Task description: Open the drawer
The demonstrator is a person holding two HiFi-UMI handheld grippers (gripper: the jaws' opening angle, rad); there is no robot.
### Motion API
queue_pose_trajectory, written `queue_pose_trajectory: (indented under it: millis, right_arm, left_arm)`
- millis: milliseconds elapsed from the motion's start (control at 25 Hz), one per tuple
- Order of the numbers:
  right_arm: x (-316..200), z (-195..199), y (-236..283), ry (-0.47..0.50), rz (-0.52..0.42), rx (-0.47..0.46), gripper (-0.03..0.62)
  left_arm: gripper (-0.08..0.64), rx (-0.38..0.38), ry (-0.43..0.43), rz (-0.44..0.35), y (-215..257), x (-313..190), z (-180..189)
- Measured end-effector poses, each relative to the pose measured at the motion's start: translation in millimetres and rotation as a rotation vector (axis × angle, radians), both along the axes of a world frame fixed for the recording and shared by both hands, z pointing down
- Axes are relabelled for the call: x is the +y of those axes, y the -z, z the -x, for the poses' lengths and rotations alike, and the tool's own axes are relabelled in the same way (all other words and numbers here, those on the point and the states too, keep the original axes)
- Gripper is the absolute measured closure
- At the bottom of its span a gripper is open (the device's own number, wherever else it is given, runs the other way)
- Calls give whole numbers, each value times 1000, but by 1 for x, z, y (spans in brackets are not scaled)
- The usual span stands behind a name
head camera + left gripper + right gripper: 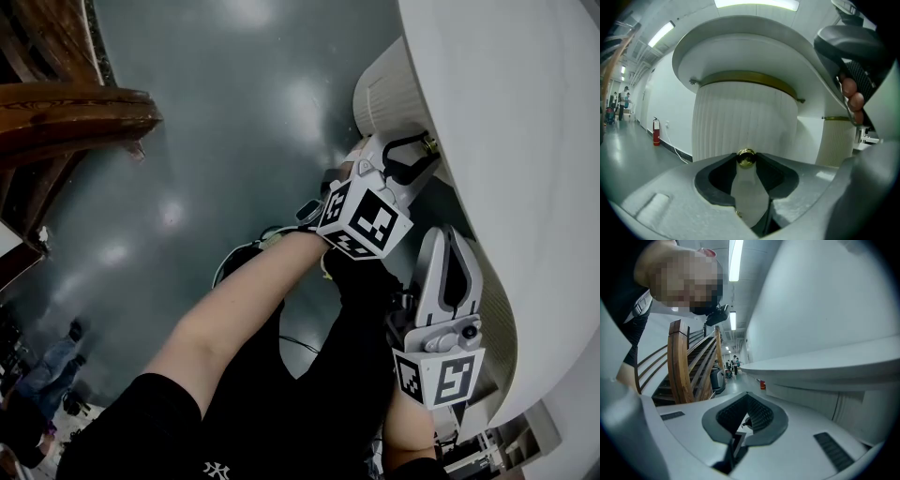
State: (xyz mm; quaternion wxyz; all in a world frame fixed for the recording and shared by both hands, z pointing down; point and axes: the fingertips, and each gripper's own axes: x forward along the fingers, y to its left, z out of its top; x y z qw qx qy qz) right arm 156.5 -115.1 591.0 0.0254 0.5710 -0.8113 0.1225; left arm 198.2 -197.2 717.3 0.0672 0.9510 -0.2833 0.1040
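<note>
A small brass knob (430,143) sticks out of the white front under the curved white counter (525,141). My left gripper (422,152) points at it, jaws open a little. In the left gripper view the knob (746,158) sits right at the fingertips, in the narrow gap between the dark pads; I cannot tell whether they touch it. The drawer's outline is not visible. My right gripper (451,236) hangs lower, beside the ribbed counter wall (502,328). In the right gripper view it (749,398) is shut with nothing in it, under the counter's overhang (825,366).
A ribbed white column (740,122) with a brass band stands ahead under the counter top. A wooden staircase (56,103) rises at the left across the glossy grey floor (216,141). A red fire extinguisher (656,132) stands by the far wall, and people (621,101) are far down the corridor.
</note>
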Motion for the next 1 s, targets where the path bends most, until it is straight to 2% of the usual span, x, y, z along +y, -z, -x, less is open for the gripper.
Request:
queue_pose_trajectory:
  millis: [200, 600, 1000]
  right_arm:
    - [-2, -3, -1, -4, 5, 4, 577]
    - [2, 5, 6, 5, 23, -9, 577]
    - [14, 26, 19, 22, 46, -28, 577]
  left_arm:
    - [442, 15, 11, -9, 0, -3, 2]
    - [445, -15, -16, 7, 0, 0, 5]
    - [448, -59, -30, 36, -4, 28, 41]
